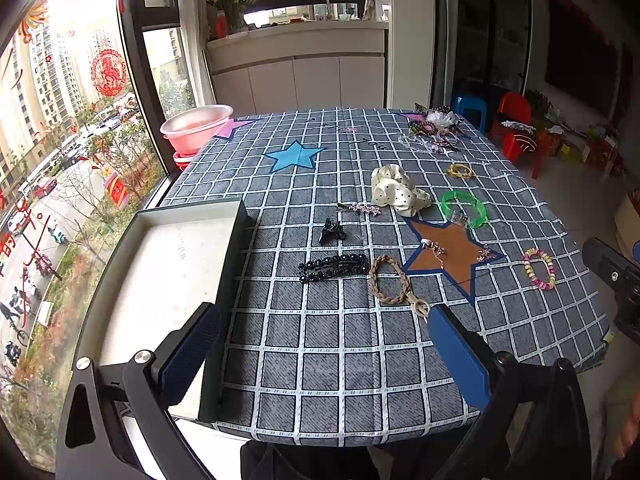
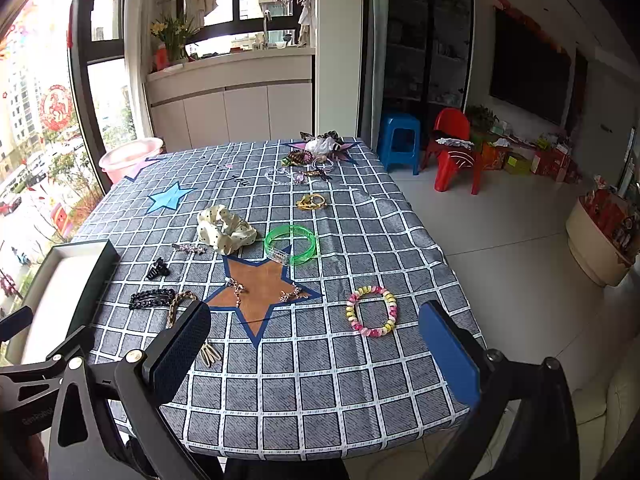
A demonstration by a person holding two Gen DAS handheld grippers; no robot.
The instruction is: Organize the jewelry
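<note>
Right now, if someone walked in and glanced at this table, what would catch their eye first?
Probably the bright green bangle near the middle of the checked tablecloth, just beyond the brown star, with the cream polka-dot scrunchie to its left. Next, the pink-and-yellow coil bracelet lying alone toward the right edge. The open white-lined box at the left edge looks empty, and both grippers hover with jaws open, holding nothing.

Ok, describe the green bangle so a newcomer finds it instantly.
Start at the brown star printed on the checked tablecloth. Just beyond its far point lies the green bangle, right of the cream dotted scrunchie. It alone is translucent neon green, a rigid hoop.
</note>
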